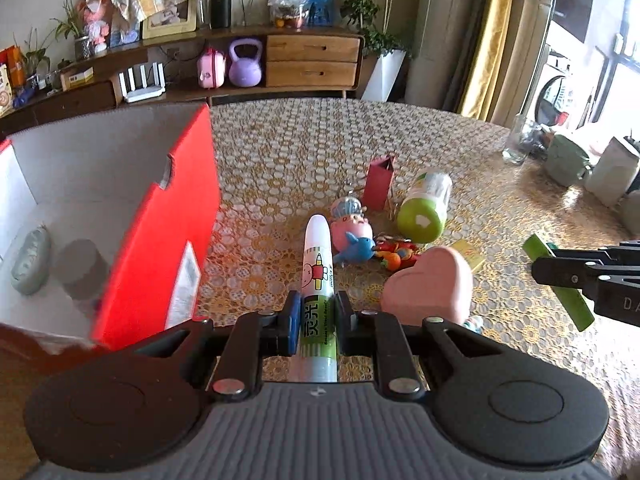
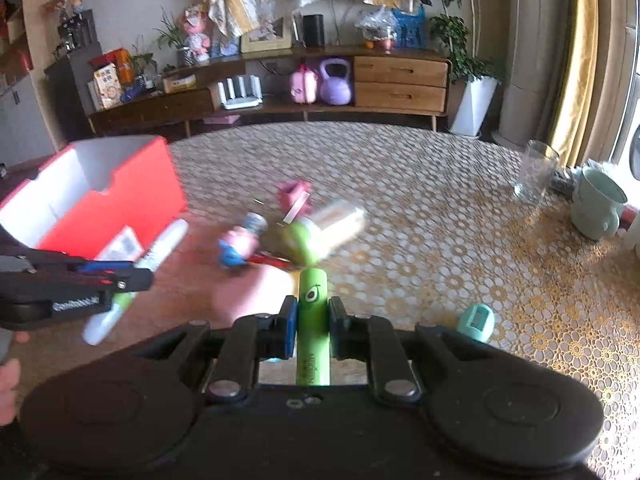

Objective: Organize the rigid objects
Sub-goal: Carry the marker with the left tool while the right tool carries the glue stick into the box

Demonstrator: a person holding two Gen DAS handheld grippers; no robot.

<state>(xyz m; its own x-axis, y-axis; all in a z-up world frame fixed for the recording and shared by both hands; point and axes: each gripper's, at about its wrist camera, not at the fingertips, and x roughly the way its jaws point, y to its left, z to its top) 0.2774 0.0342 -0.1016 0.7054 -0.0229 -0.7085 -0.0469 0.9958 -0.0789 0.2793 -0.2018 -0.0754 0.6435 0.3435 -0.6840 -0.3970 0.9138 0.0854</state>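
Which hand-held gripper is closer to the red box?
Left. The left hand-held gripper sits right beside the red box; the right hand-held gripper is farther off, across the toy pile.

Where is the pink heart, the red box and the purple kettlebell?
pink heart (image 1: 428, 284): left wrist view, middle of its top face.
red box (image 1: 160, 232): left wrist view, its red side wall.
purple kettlebell (image 1: 245, 69): left wrist view, its round body on the shelf.

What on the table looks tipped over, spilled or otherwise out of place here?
The green-capped jar lies on its side among the toys near the middle of the table, not upright. Nothing looks spilled or broken.
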